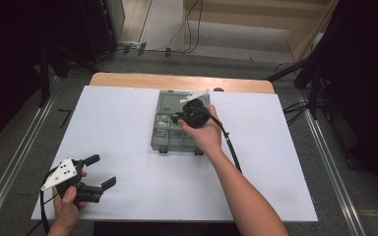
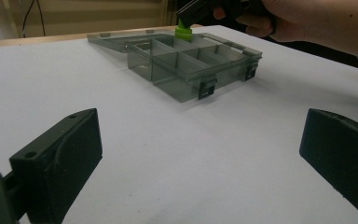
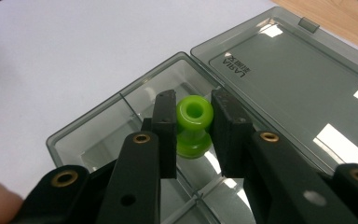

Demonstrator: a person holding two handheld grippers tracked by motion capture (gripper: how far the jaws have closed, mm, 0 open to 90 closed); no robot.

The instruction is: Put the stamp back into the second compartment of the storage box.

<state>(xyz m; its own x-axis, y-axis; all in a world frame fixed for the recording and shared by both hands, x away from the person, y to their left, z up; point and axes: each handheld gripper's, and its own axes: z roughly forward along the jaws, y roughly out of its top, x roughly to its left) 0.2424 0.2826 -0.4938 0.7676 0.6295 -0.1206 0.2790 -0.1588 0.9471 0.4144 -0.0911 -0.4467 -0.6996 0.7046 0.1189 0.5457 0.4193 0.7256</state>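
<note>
Green spool-shaped bead (image 3: 194, 126), glossy and hollow through its middle, is sitting clamped between the two black jaws of the right gripper (image 3: 194, 133), one jaw pressing on each side of it. The bead is hanging above a compartment of the smoky grey organiser box (image 3: 88, 135), near the hinge; which compartment cannot be told for certain. The box's lid (image 3: 298, 88) is lying open and flat behind the tray on the white table surface (image 1: 123, 123). In the high view, the right hand (image 1: 204, 130) is holding its gripper over the far half of the box (image 1: 163, 137). The left gripper (image 1: 96, 172) is resting near the table's front left corner, well apart from the box, its jaws standing wide with nothing between them.
</note>
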